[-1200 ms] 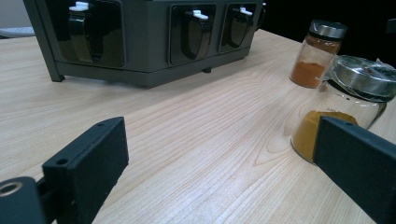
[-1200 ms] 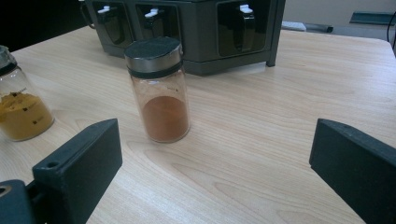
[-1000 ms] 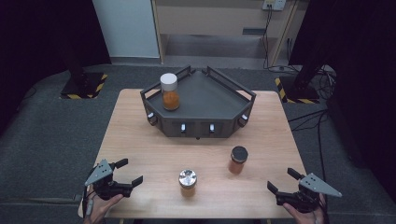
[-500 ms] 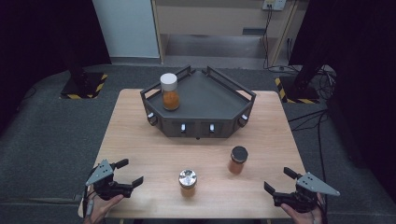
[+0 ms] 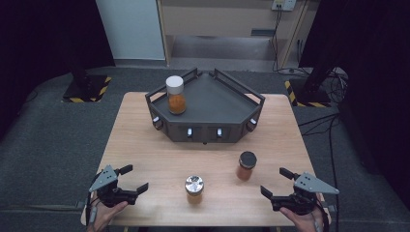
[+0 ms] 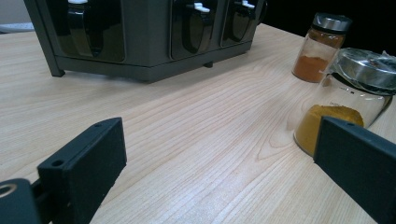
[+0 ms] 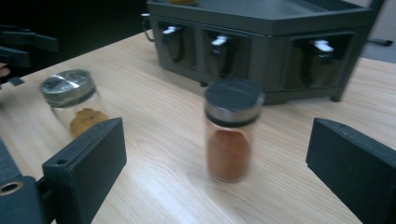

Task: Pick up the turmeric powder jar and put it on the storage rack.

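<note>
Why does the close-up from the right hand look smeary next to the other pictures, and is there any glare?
In the right gripper view, the black-lidded jar and silver-lidded jar are smeared by motion blur. The left gripper view is sharp, with soft sheen on the table. The high view is evenly lit on the table, dark round the edges.

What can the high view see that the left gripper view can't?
High view alone: the white-lidded jar on top of the rack, both grippers, both open, and the floor. Left gripper view alone: the rack's front slots close up and its own black fingers. Both: the silver-lidded jar, the black-lidded jar and the table.
</note>
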A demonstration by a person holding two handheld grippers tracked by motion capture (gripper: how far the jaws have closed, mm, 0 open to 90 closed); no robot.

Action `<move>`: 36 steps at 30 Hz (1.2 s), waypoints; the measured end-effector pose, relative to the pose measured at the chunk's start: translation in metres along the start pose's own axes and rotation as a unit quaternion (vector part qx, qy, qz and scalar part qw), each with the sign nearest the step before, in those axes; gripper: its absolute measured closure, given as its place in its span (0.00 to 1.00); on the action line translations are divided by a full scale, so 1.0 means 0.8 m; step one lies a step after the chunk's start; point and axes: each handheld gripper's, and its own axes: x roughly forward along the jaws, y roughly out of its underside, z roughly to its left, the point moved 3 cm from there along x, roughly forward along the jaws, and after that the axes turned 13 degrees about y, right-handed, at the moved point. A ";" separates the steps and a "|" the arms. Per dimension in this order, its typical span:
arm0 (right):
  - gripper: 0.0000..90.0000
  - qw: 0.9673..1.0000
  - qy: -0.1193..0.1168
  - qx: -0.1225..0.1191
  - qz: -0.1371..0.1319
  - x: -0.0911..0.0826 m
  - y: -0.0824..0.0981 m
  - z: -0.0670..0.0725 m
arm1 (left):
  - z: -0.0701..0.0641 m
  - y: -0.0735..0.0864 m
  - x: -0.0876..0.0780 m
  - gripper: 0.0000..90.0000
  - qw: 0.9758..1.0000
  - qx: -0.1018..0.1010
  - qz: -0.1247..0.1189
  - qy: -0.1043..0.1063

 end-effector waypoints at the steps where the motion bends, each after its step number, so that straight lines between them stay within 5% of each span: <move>1: 0.06 1.000 -0.004 -0.005 0.001 0.003 -0.003 0.002 | 0.000 0.000 0.000 0.02 1.000 0.000 0.001 0.000; 21: 0.06 0.996 -0.079 -0.036 0.013 0.061 -0.033 0.038 | 0.002 0.000 0.001 0.02 1.000 -0.002 0.006 0.004; 36: 0.07 0.989 -0.135 -0.054 0.022 0.101 -0.044 0.071 | 0.003 -0.001 0.003 0.02 1.000 -0.003 0.011 0.007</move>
